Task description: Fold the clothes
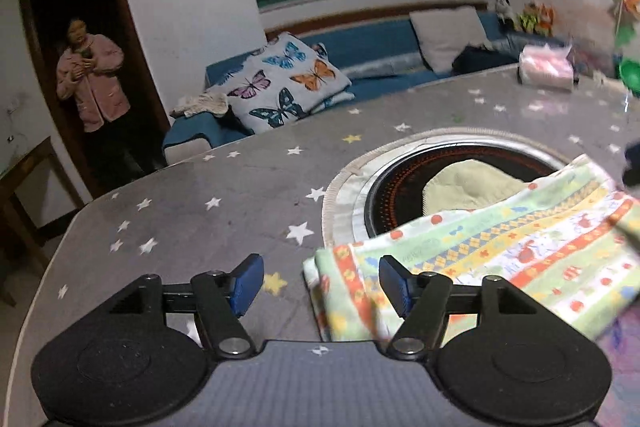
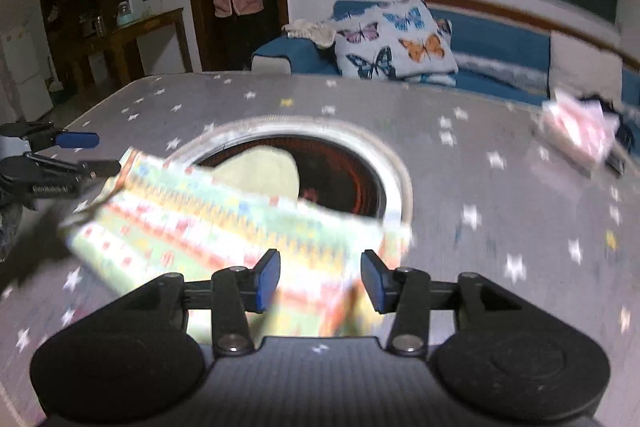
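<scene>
1. Both tongs stand parted with nothing pinched: the left tongs (image 1: 322, 283) gape wide at the near left corner of the cloth, and the right tongs (image 2: 320, 277) are about half open with the cloth's other end lying loose between the pads, which do not press on it. That looks like a release, so the cloth can settle where it lies.
2. Under everything is the bench (image 1: 224, 187), covered in grey fabric printed with stars, giving a broad flat place to fold on.
3. Set into the bench is a round black heater plate (image 1: 404, 183) with a pale fringed collar; a plain yellow-green cloth (image 1: 464, 187) lies in it.
4. Folded into a long strip, the patterned striped towel (image 1: 500, 251) lies across the near edge of that plate and onto the bench, between the two tongs, each end within reach for a further fold.
5. Far off at the bench's right edge sits a pink packet (image 1: 546, 67), well apart from the work.
</scene>
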A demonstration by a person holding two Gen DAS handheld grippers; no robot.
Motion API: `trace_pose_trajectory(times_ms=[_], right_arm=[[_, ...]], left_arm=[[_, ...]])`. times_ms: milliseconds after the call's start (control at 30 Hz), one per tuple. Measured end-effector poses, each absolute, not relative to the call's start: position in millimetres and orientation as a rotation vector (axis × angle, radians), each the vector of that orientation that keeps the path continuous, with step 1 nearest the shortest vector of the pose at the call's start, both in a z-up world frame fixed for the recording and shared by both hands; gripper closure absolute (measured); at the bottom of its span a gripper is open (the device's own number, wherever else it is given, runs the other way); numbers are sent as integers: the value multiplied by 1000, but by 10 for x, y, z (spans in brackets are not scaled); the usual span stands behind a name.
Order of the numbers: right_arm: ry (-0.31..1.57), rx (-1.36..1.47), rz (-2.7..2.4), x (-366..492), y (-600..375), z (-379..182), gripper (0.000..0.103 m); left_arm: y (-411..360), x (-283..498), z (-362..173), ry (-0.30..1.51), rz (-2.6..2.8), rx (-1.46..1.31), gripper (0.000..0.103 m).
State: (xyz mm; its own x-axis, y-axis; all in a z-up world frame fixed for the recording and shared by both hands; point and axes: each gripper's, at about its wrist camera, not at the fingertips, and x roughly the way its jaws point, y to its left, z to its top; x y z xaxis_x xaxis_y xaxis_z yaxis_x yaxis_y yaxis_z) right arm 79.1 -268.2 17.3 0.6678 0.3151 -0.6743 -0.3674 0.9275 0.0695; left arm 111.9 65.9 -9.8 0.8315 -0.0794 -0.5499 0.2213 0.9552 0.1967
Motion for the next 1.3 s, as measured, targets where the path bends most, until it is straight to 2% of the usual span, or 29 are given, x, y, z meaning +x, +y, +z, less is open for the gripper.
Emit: trace_pose_trajectory(times_ms=[267,367,433,533,600,800,867,933,1200,1300], right_arm=[[777,-19,422,306,-2793,24,59],[780,-12,427,257,-2786,-21,60],[779,-9,429,254,-2783,-42,65],[788,-3,432,280,-2778,-70,77],[795,-7,439,285,-2763,-98,83],[790,-12,426,272,-2748,-79,94],[790,-14,422,264,-2747,-67,96],[788,-19,416,256,-2748,-46,99],[788,-50,358,116,-2902,62,102],[787,-65,340,108,-2896,-7,102]], left_arm=[[738,562,-156,590,-229,197,36],[738,470,-209,601,-251,186,40],[736,439,-237,610,-262,179,45],[735,396,-273,622,-280,168,51],[745,375,-286,625,-294,160,51],[784,344,-336,646,-332,139,69],[787,336,-340,644,-335,135,82],[802,327,-326,642,-335,124,90],[858,72,-254,659,-363,121,91],[848,58,-260,668,-352,130,87]])
